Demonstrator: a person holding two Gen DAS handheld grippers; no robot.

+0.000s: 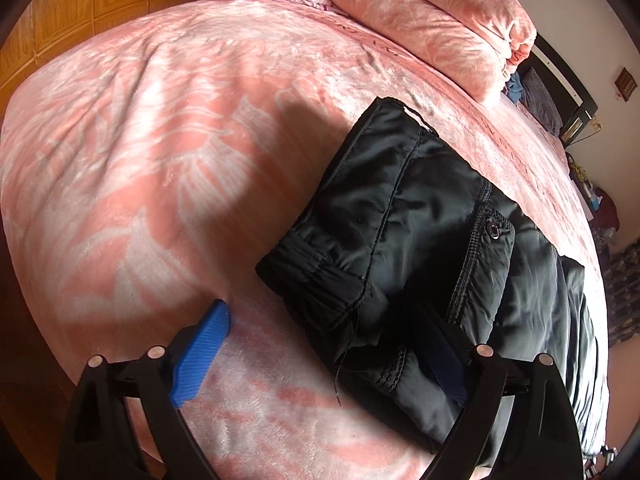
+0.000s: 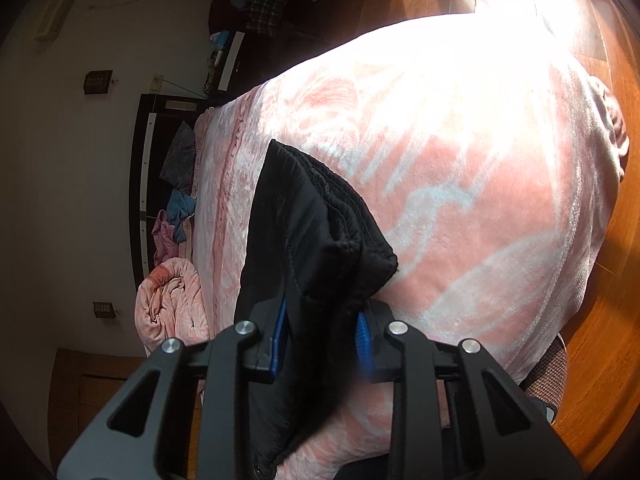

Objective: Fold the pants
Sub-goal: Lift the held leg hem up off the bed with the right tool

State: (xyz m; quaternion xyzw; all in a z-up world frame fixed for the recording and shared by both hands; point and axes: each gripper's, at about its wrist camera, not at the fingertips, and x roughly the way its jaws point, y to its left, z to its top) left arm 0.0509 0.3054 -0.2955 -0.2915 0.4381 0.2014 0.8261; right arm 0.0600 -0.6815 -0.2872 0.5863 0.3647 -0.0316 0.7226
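Observation:
Black padded pants (image 1: 416, 240) lie folded on the pink bed blanket (image 1: 180, 140), waistband and a snap pocket facing up. My left gripper (image 1: 320, 348) is open, its blue left pad (image 1: 202, 356) on the blanket and its right finger over the pants' near edge. In the right wrist view my right gripper (image 2: 322, 340) is shut on a thick fold of the black pants (image 2: 304, 240), which runs between the blue pads (image 2: 280, 336) and away over the blanket (image 2: 460, 208).
A folded pink quilt (image 1: 432, 20) lies at the head of the bed. A dark headboard (image 2: 144, 168) with small clothes beside it stands at the left of the right wrist view. Wooden floor (image 2: 608, 280) lies past the bed edge.

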